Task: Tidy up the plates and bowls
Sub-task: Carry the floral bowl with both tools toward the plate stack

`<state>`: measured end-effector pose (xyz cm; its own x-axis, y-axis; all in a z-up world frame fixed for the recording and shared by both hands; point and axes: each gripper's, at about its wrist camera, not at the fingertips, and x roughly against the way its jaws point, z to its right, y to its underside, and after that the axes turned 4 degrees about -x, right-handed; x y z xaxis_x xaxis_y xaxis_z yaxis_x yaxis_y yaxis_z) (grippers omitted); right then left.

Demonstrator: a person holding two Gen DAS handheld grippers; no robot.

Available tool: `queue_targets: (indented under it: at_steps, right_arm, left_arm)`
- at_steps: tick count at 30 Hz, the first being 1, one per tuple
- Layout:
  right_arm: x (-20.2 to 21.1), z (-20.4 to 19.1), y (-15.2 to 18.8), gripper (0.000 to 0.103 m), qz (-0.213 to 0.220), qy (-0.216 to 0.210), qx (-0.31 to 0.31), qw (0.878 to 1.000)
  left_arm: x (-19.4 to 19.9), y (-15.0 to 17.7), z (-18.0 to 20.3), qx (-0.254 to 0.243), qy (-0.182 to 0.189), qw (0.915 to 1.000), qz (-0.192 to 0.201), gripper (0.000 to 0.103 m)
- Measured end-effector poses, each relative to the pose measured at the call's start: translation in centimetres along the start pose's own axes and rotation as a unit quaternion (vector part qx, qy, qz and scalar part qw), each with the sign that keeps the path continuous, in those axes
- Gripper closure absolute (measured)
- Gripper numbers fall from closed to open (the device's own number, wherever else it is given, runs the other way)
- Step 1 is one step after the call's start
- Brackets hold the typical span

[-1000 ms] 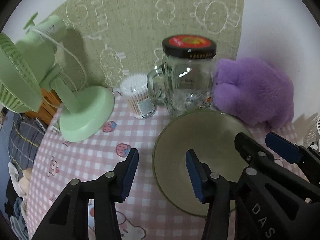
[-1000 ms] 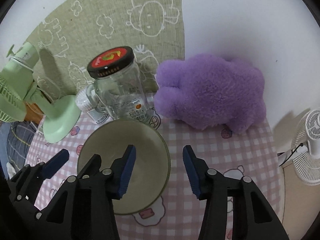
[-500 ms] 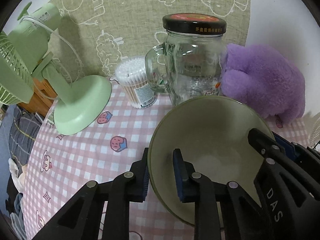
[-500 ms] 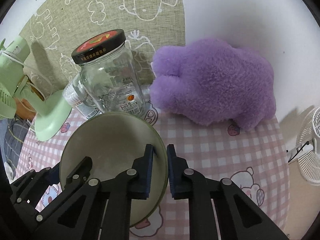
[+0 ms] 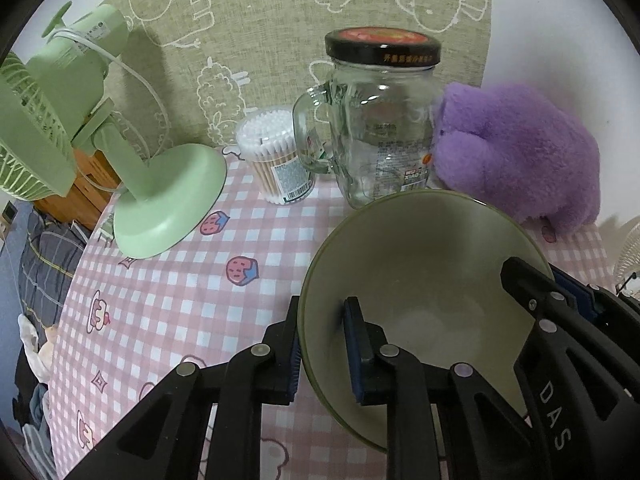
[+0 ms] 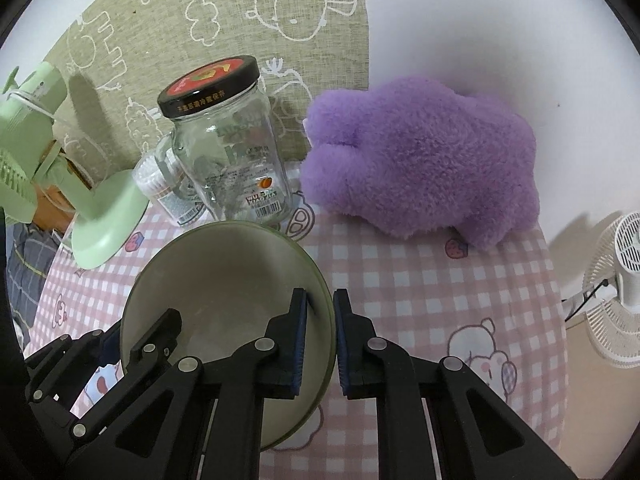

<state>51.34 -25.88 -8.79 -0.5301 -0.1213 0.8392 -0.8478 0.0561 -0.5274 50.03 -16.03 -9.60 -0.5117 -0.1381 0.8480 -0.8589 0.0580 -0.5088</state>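
At centre left, a clear tub [image 5: 276, 160] packed with cotton swabs; beside it an empty lidded glass jar [image 5: 380, 120]. Lower centre-right, the empty green bowl [image 5: 424, 256] is clamped at its left rim by the left gripper [image 5: 322, 350], its right rim by the right gripper [image 6: 320, 340].

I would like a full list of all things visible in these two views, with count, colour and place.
bowl: 1, olive green, front centre, held at both sides of its rim
jar: 1, clear glass, black lid, behind bowl
cotton swabs: 1 tub, white, left of jar
green fan: 1, left
plush: 1, purple, right rear
white fan: 1, far right
tablecloth: 1, pink checked
left gripper: black, blue fingers, shut on bowl
right gripper: same, shut on bowl
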Motion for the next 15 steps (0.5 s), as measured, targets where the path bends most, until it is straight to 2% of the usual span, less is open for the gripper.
queue_targets:
  at_steps: [15]
  right_arm:
    - [6.2, -1.4, 0.8, 0.087, 0.027, 0.008, 0.005, 1.0]
  left_arm:
    - [5.9, 0.8, -1.9, 0.006, 0.009, 0.9995, 0.03, 0.086]
